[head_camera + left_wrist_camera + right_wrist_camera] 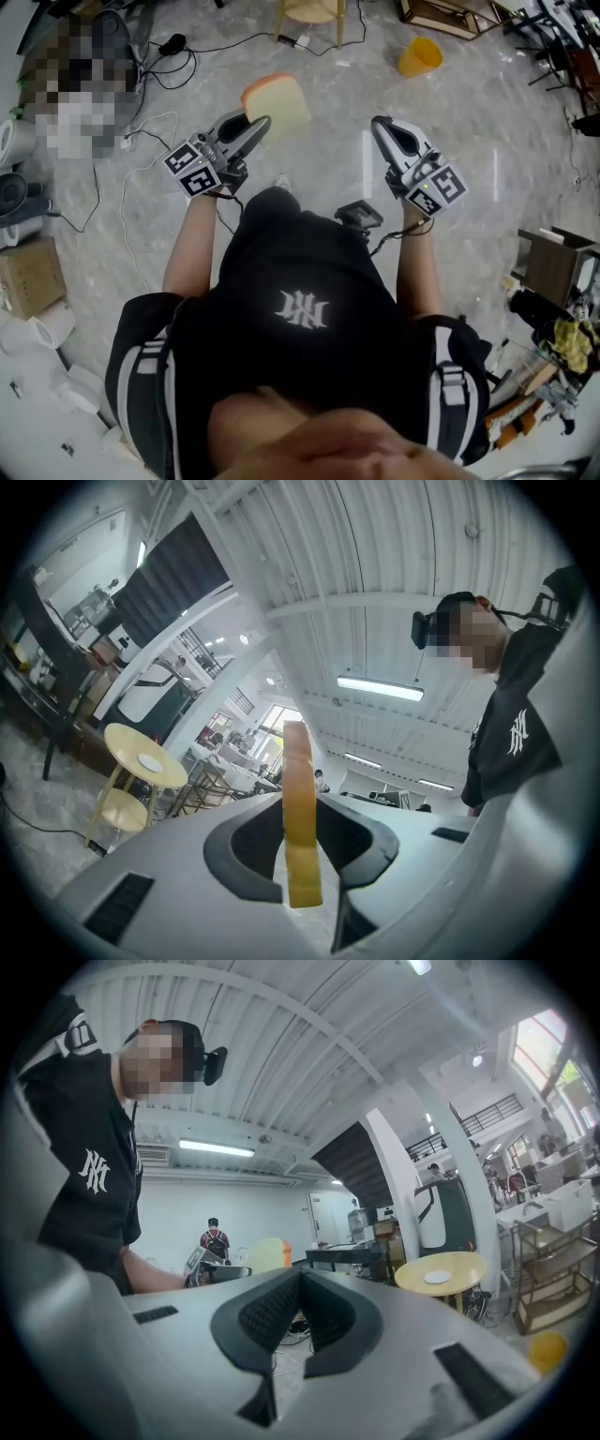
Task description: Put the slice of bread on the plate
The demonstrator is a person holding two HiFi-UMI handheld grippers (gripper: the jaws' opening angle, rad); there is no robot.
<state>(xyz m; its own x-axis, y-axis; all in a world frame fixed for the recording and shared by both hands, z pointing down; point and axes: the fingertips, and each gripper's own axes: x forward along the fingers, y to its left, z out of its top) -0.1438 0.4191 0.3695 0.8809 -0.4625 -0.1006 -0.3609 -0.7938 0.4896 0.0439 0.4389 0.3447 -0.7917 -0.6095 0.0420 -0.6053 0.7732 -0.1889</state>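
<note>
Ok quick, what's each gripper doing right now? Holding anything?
Left gripper: closed on the bread.
Right gripper: closed, holding nothing.

Open floor (337,94) stretches ahead of the left hand-held gripper (255,127) and the right hand-held gripper (380,124), and there is a free gap between the two. Black cables (173,45) trail over the floor ahead to the left. A yellow cup (419,56) stands ahead to the right. The round yellow bench (117,738) shows bare top around its white plate (150,762). A cardboard box (28,277) and a cluttered shelf (553,267) hem in the person's sides.
</note>
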